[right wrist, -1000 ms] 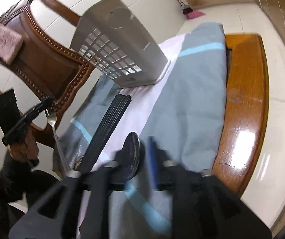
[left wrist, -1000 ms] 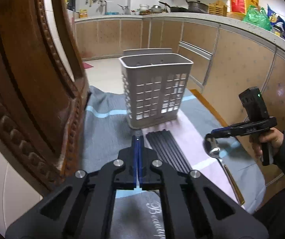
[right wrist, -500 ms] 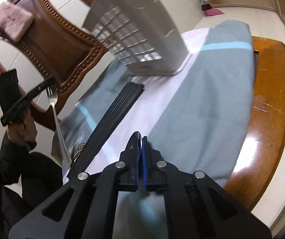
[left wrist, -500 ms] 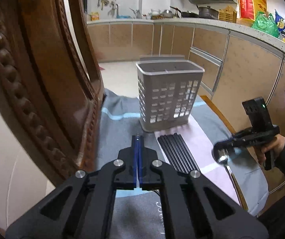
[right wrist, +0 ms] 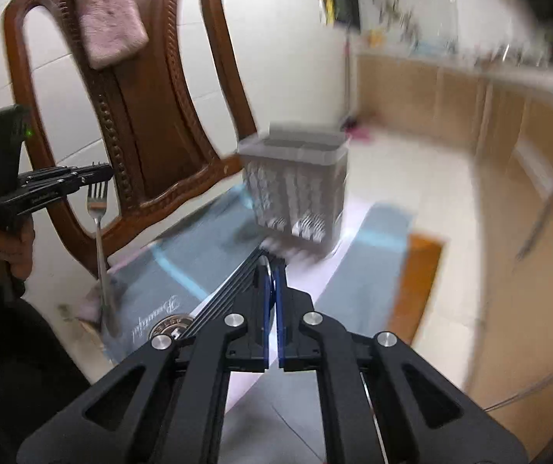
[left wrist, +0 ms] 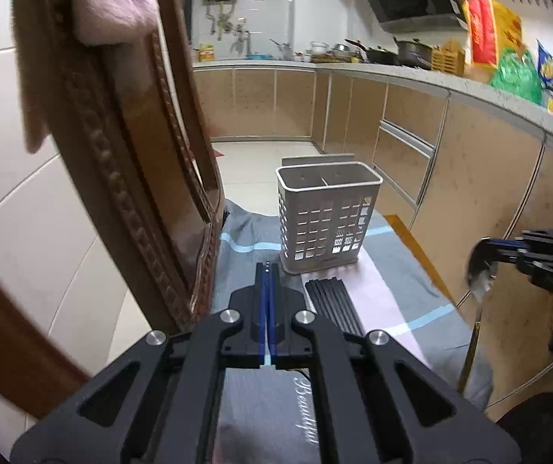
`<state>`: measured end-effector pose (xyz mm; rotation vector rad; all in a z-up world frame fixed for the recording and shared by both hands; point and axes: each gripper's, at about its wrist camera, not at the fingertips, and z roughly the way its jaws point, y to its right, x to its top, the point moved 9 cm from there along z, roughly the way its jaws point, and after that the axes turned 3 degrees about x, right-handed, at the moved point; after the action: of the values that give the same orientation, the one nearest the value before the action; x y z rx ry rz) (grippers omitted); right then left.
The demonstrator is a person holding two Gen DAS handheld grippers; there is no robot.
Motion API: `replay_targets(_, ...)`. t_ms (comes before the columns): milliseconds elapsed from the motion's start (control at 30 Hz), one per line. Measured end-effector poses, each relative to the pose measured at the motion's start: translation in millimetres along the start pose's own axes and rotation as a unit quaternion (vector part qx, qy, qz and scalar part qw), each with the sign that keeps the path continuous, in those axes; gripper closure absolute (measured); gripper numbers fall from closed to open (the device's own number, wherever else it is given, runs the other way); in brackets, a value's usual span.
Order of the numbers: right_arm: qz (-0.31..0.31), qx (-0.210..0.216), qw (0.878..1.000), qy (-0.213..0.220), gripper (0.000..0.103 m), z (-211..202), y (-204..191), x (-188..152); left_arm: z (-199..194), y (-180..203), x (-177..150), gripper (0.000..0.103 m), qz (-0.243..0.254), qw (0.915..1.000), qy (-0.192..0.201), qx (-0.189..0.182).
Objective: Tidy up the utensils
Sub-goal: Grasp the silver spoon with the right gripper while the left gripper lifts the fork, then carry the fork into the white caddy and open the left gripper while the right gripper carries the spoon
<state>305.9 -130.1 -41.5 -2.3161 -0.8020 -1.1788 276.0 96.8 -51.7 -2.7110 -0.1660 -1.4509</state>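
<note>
Right wrist view: my left gripper (right wrist: 102,174) pinches a fork (right wrist: 98,228), my right gripper (right wrist: 272,270) a spoon (left wrist: 479,270). Both are carried toward the caddy (left wrist: 326,220) at the cloth's (left wrist: 400,255) far edge; next, tip handles downward into a compartment.

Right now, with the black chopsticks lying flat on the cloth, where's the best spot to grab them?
Probably near the middle of the black chopsticks, coming straight down from above. They lie flat in a tight side-by-side row on the cloth, one end close to the grey utensil basket, so the middle is clearest, and squeezing across the row would gather them.
</note>
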Motion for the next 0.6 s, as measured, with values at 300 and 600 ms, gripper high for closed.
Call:
replay_targets(300, -0.067, -0.204, 0.967, 0.137, 0.100, -96, -59, 47, -49, 24, 0, 0.102, 0.004, 0.9994, 0.014, 0.030)
replay_targets(600, -0.034, -0.224, 0.963, 0.148, 0.100, -113, -72, 37, -87, 32, 3, 0.102, -0.005, 0.9992, 0.031, 0.027)
